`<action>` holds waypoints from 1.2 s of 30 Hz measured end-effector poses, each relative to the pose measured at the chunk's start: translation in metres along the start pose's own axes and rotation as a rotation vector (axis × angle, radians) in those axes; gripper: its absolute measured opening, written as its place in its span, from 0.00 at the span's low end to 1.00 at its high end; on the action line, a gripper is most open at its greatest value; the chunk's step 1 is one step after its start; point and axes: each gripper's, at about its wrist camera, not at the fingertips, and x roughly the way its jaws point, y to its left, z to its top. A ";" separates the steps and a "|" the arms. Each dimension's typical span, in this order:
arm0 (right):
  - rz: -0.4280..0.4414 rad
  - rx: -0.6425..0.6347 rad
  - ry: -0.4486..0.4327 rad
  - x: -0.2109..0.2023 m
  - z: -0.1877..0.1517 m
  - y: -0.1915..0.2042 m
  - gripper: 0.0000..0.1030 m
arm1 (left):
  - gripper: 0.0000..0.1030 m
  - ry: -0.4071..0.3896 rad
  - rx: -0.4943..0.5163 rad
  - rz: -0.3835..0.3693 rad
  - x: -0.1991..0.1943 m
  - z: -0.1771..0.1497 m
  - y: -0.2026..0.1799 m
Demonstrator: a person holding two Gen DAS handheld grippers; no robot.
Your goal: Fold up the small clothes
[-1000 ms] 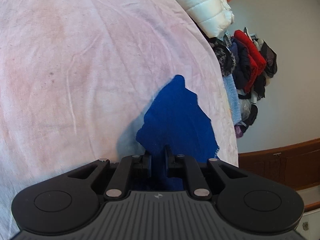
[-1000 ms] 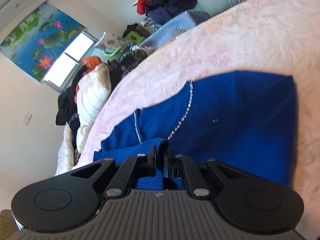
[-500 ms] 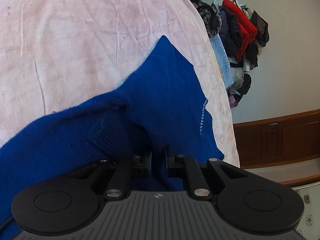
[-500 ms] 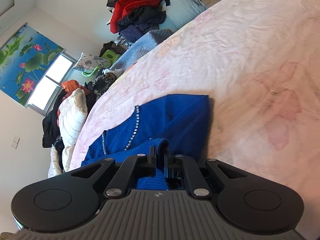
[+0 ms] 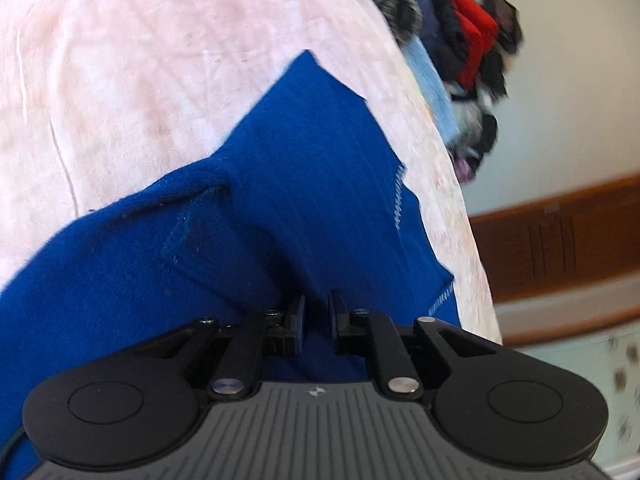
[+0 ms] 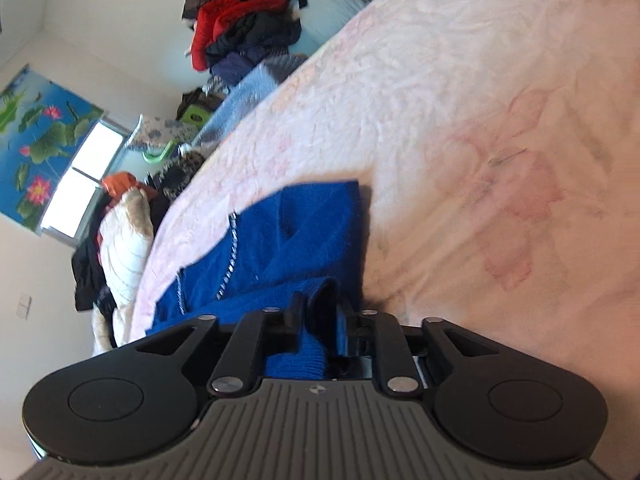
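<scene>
Mid-fold, by the look of it: blue knit garment [image 6: 304, 236] lying on the pink bedspread [image 6: 460, 92], already doubled on itself with a flap overlapping near its far end, but not yet a compact packet. Left gripper [image 5: 317, 312] clamped on a bunch of the blue knit [image 5: 304, 184] between near-closed jaws; cloth rising from the bed into the grip. Right gripper [image 6: 319, 312] clamped likewise on a rolled ribbed edge, fabric filling the gap. Judged remaining: lay the held edges down, flatten, possibly one more fold; sleeve positions not readable. Long axis running away from the right gripper toward the clothes heap [image 6: 244, 28] at the far bed edge; beaded trim [image 6: 228, 256] following the same line. In the left view, a pointed corner aimed away from the camera, toward the same heap [image 5: 464, 44]. Left view blurred by motion; finer detail not recoverable.
</scene>
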 end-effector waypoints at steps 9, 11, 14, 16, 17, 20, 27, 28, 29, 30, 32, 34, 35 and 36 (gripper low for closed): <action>0.018 -0.284 -0.031 0.003 -0.010 0.065 0.38 | 0.47 -0.312 0.637 0.181 -0.012 -0.023 -0.097; 0.006 -0.318 0.014 0.029 -0.014 0.077 0.39 | 0.54 -0.345 0.716 0.309 0.022 -0.021 -0.106; -0.087 -0.378 0.058 0.057 -0.025 0.080 0.42 | 0.54 -0.329 0.798 0.424 0.064 -0.021 -0.101; -0.118 -0.456 0.067 0.061 -0.035 0.079 0.41 | 0.56 -0.280 0.803 0.484 0.081 -0.021 -0.090; -0.112 -0.496 0.063 0.058 -0.041 0.079 0.41 | 0.57 -0.312 0.815 0.473 0.080 -0.025 -0.086; -0.089 -0.506 0.067 0.050 -0.044 0.071 0.37 | 0.58 -0.336 0.835 0.470 0.079 -0.031 -0.081; -0.109 -0.456 0.040 0.037 -0.040 0.076 0.35 | 0.58 -0.339 0.841 0.471 0.080 -0.032 -0.082; -0.094 -0.469 0.021 0.030 -0.045 0.081 0.37 | 0.58 -0.341 0.841 0.471 0.081 -0.031 -0.082; -0.083 -0.491 0.005 0.025 -0.050 0.085 0.42 | 0.58 -0.344 0.844 0.472 0.082 -0.032 -0.083; -0.080 -0.509 0.004 0.022 -0.055 0.089 0.48 | 0.58 -0.346 0.846 0.472 0.082 -0.032 -0.083; -0.111 -0.538 0.037 0.026 -0.063 0.089 0.56 | 0.60 -0.346 0.839 0.462 0.082 -0.030 -0.081; -0.133 -0.566 0.074 0.035 -0.068 0.080 0.56 | 0.63 -0.339 0.817 0.443 0.082 -0.023 -0.078; -0.114 -0.601 0.064 0.035 -0.071 0.077 0.55 | 0.64 -0.337 0.811 0.440 0.083 -0.021 -0.078; -0.107 -0.611 0.056 0.034 -0.072 0.076 0.55 | 0.65 -0.337 0.815 0.446 0.084 -0.021 -0.079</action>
